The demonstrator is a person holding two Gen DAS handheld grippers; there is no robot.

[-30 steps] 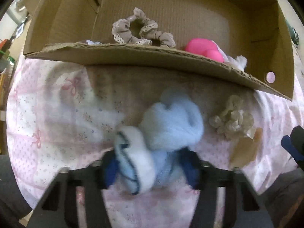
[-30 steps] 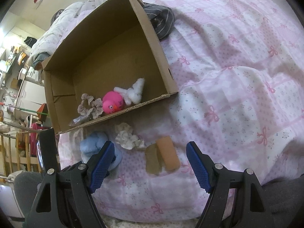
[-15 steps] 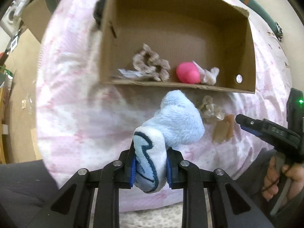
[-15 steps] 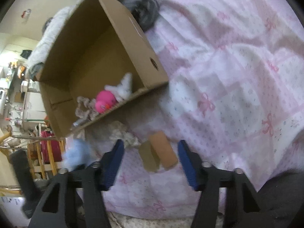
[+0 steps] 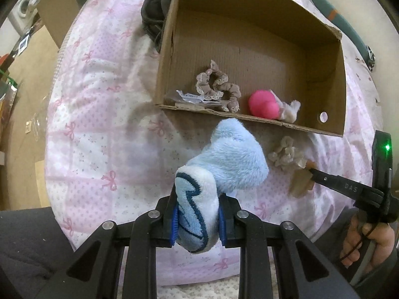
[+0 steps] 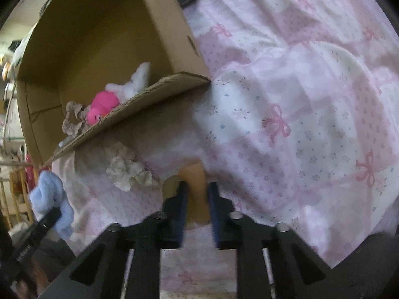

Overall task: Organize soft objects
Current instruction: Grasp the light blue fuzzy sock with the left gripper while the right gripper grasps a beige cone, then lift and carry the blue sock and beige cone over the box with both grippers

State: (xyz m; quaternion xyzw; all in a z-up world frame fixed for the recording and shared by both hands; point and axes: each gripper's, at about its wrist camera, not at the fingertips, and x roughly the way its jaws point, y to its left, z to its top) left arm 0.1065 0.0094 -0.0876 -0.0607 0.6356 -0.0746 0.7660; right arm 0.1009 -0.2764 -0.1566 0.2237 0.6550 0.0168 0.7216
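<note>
— Looking into the open brown corrugated cardboard box [image 5: 331, 74], what lies there?
— A taupe lace-edged scrunchie [image 5: 217, 88], a round smooth pink toy [image 5: 263, 104], a white fluffy plush [image 5: 289, 107] and a crinkled clear wrapper [image 5: 192, 97], all by the near wall.
— And the grippers?
— The left gripper [image 5: 198, 220] is clamped on the fuzzy light-blue plush toy [image 5: 232, 159], held above the pink bow-print quilt [image 5: 99, 129]. The right gripper [image 6: 195, 199] is closed around a tan spongy block [image 6: 195, 182] on the quilt. A cream ruffled scrunchie [image 6: 127, 172] lies just outside the box.
</note>
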